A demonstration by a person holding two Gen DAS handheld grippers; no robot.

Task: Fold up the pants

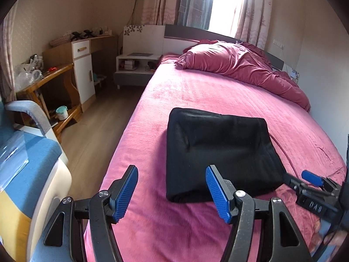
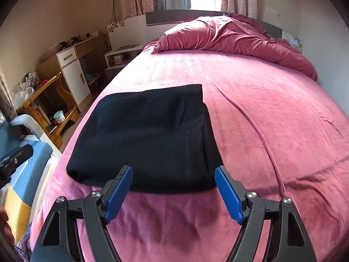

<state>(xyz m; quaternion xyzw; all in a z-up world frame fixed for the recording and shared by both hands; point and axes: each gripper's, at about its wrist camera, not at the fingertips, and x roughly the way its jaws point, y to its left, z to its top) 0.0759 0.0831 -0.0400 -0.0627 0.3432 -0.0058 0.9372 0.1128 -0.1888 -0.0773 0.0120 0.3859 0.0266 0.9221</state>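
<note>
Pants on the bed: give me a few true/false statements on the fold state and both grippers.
1. The black pants lie folded into a compact rectangle on the pink bed. True.
2. The left gripper is clamped on the pants. False: its jaws stand open, holding nothing.
3. The right gripper has open jaws, just short of the pants' near edge. True.
4. The pants sit on top of the crumpled duvet. False: the duvet is bunched at the headboard end, apart from the pants.
</note>
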